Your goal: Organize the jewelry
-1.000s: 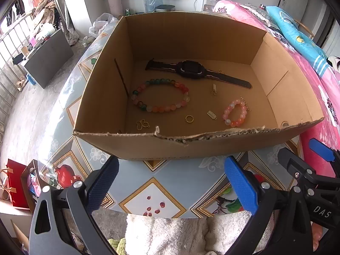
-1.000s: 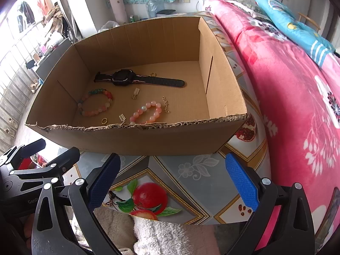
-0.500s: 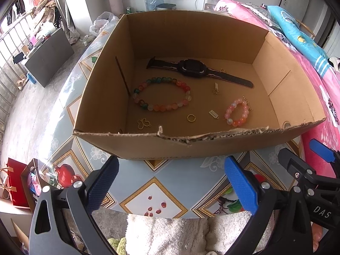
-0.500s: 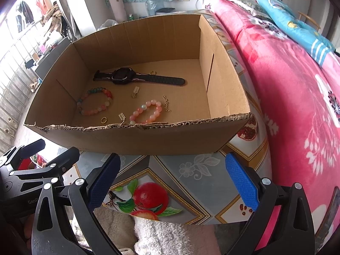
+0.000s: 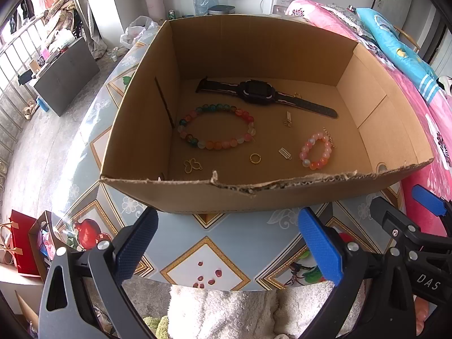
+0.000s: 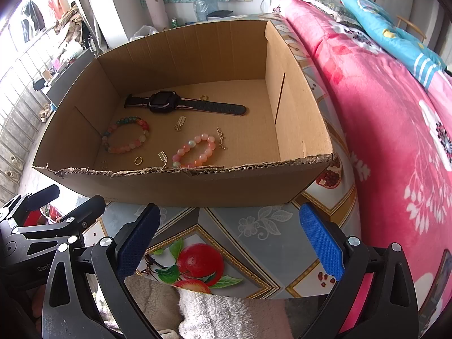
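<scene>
An open cardboard box stands on the table. Inside lie a black watch, a large multicolour bead bracelet, a small pink bead bracelet, a gold ring, a gold butterfly charm and a few small charms. My left gripper and my right gripper are both open and empty, held side by side over the table in front of the box's near wall.
The table has a blue patterned cloth with fruit prints. A pink floral blanket lies right of the box. A white fluffy towel sits at the table's near edge. Room clutter and a grey cabinet are at the far left.
Both grippers have risen slightly, so more of the box floor shows in both views. Both stay open. Nothing in the box has moved.
</scene>
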### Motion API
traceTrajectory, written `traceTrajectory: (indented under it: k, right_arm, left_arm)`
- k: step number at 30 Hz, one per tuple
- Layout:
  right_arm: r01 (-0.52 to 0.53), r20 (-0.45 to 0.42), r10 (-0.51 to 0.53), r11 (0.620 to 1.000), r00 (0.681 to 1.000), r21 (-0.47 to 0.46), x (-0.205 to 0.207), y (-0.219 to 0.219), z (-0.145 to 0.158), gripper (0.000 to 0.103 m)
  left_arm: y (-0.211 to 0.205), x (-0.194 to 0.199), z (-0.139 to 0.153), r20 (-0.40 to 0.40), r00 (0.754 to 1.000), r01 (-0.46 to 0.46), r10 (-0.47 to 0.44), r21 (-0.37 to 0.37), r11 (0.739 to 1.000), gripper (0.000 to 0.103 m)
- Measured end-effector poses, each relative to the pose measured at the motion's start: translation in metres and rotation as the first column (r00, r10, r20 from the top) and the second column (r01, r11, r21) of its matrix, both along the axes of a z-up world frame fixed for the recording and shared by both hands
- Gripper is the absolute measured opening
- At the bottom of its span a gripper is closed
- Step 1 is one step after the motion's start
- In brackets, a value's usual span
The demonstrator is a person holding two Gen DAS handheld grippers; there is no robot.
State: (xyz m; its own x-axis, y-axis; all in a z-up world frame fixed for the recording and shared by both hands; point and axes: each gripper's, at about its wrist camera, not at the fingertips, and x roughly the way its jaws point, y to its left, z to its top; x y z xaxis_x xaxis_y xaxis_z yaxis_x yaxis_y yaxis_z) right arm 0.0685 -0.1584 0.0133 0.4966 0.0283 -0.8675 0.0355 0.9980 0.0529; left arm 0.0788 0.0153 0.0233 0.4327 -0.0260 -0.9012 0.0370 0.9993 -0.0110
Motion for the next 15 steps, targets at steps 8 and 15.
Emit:
traceTrajectory:
  k: [8, 15]
  right_arm:
    - [0.001, -0.004, -0.001, 1.0, 1.0, 0.002, 0.0011, 0.0001, 0.0004, 0.095]
    - [0.001, -0.003, -0.001, 1.0, 1.0, -0.001, 0.0002, 0.0003, 0.0006, 0.095]
  left_arm:
    - [0.0007, -0.0001, 0.0007, 0.0, 1.0, -0.001, 0.001, -0.001, 1.0, 0.097]
    - [0.0007, 0.0, 0.0007, 0.0, 1.0, -0.001, 0.001, 0.001, 1.0, 0.097]
